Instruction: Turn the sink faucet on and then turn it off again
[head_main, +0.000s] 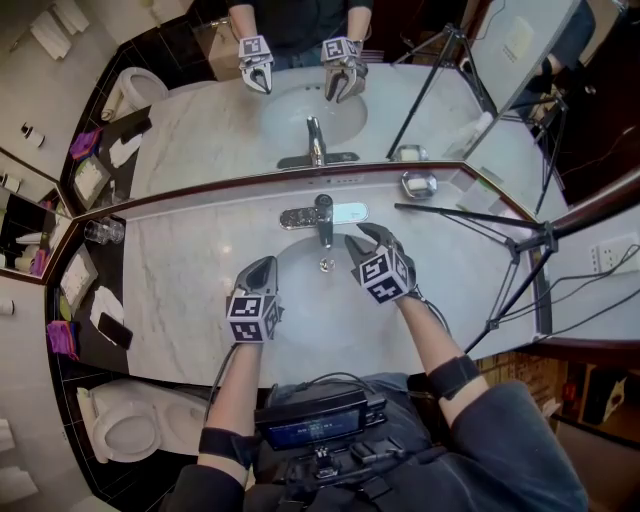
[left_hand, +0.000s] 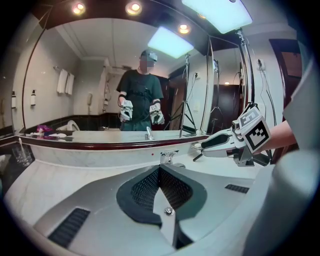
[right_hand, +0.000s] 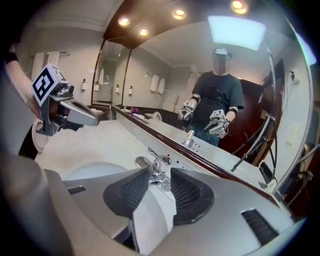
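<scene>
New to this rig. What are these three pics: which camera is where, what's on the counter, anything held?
No robot: a person holds a two-jaw gripper with a marker cube in each hand. One picture comes from a camera on the person's head, looking down; the other two from cameras riding on each gripper, looking along its jaws. The white marble counter holds an oval white sink basin, a chrome lever faucet and, at the left, a clear glass tumbler; a black tripod leg reaches in from the right. A wall mirror doubles it all. The left gripper is shut and empty. The right gripper is open, aimed at the faucet, gripping nothing.
</scene>
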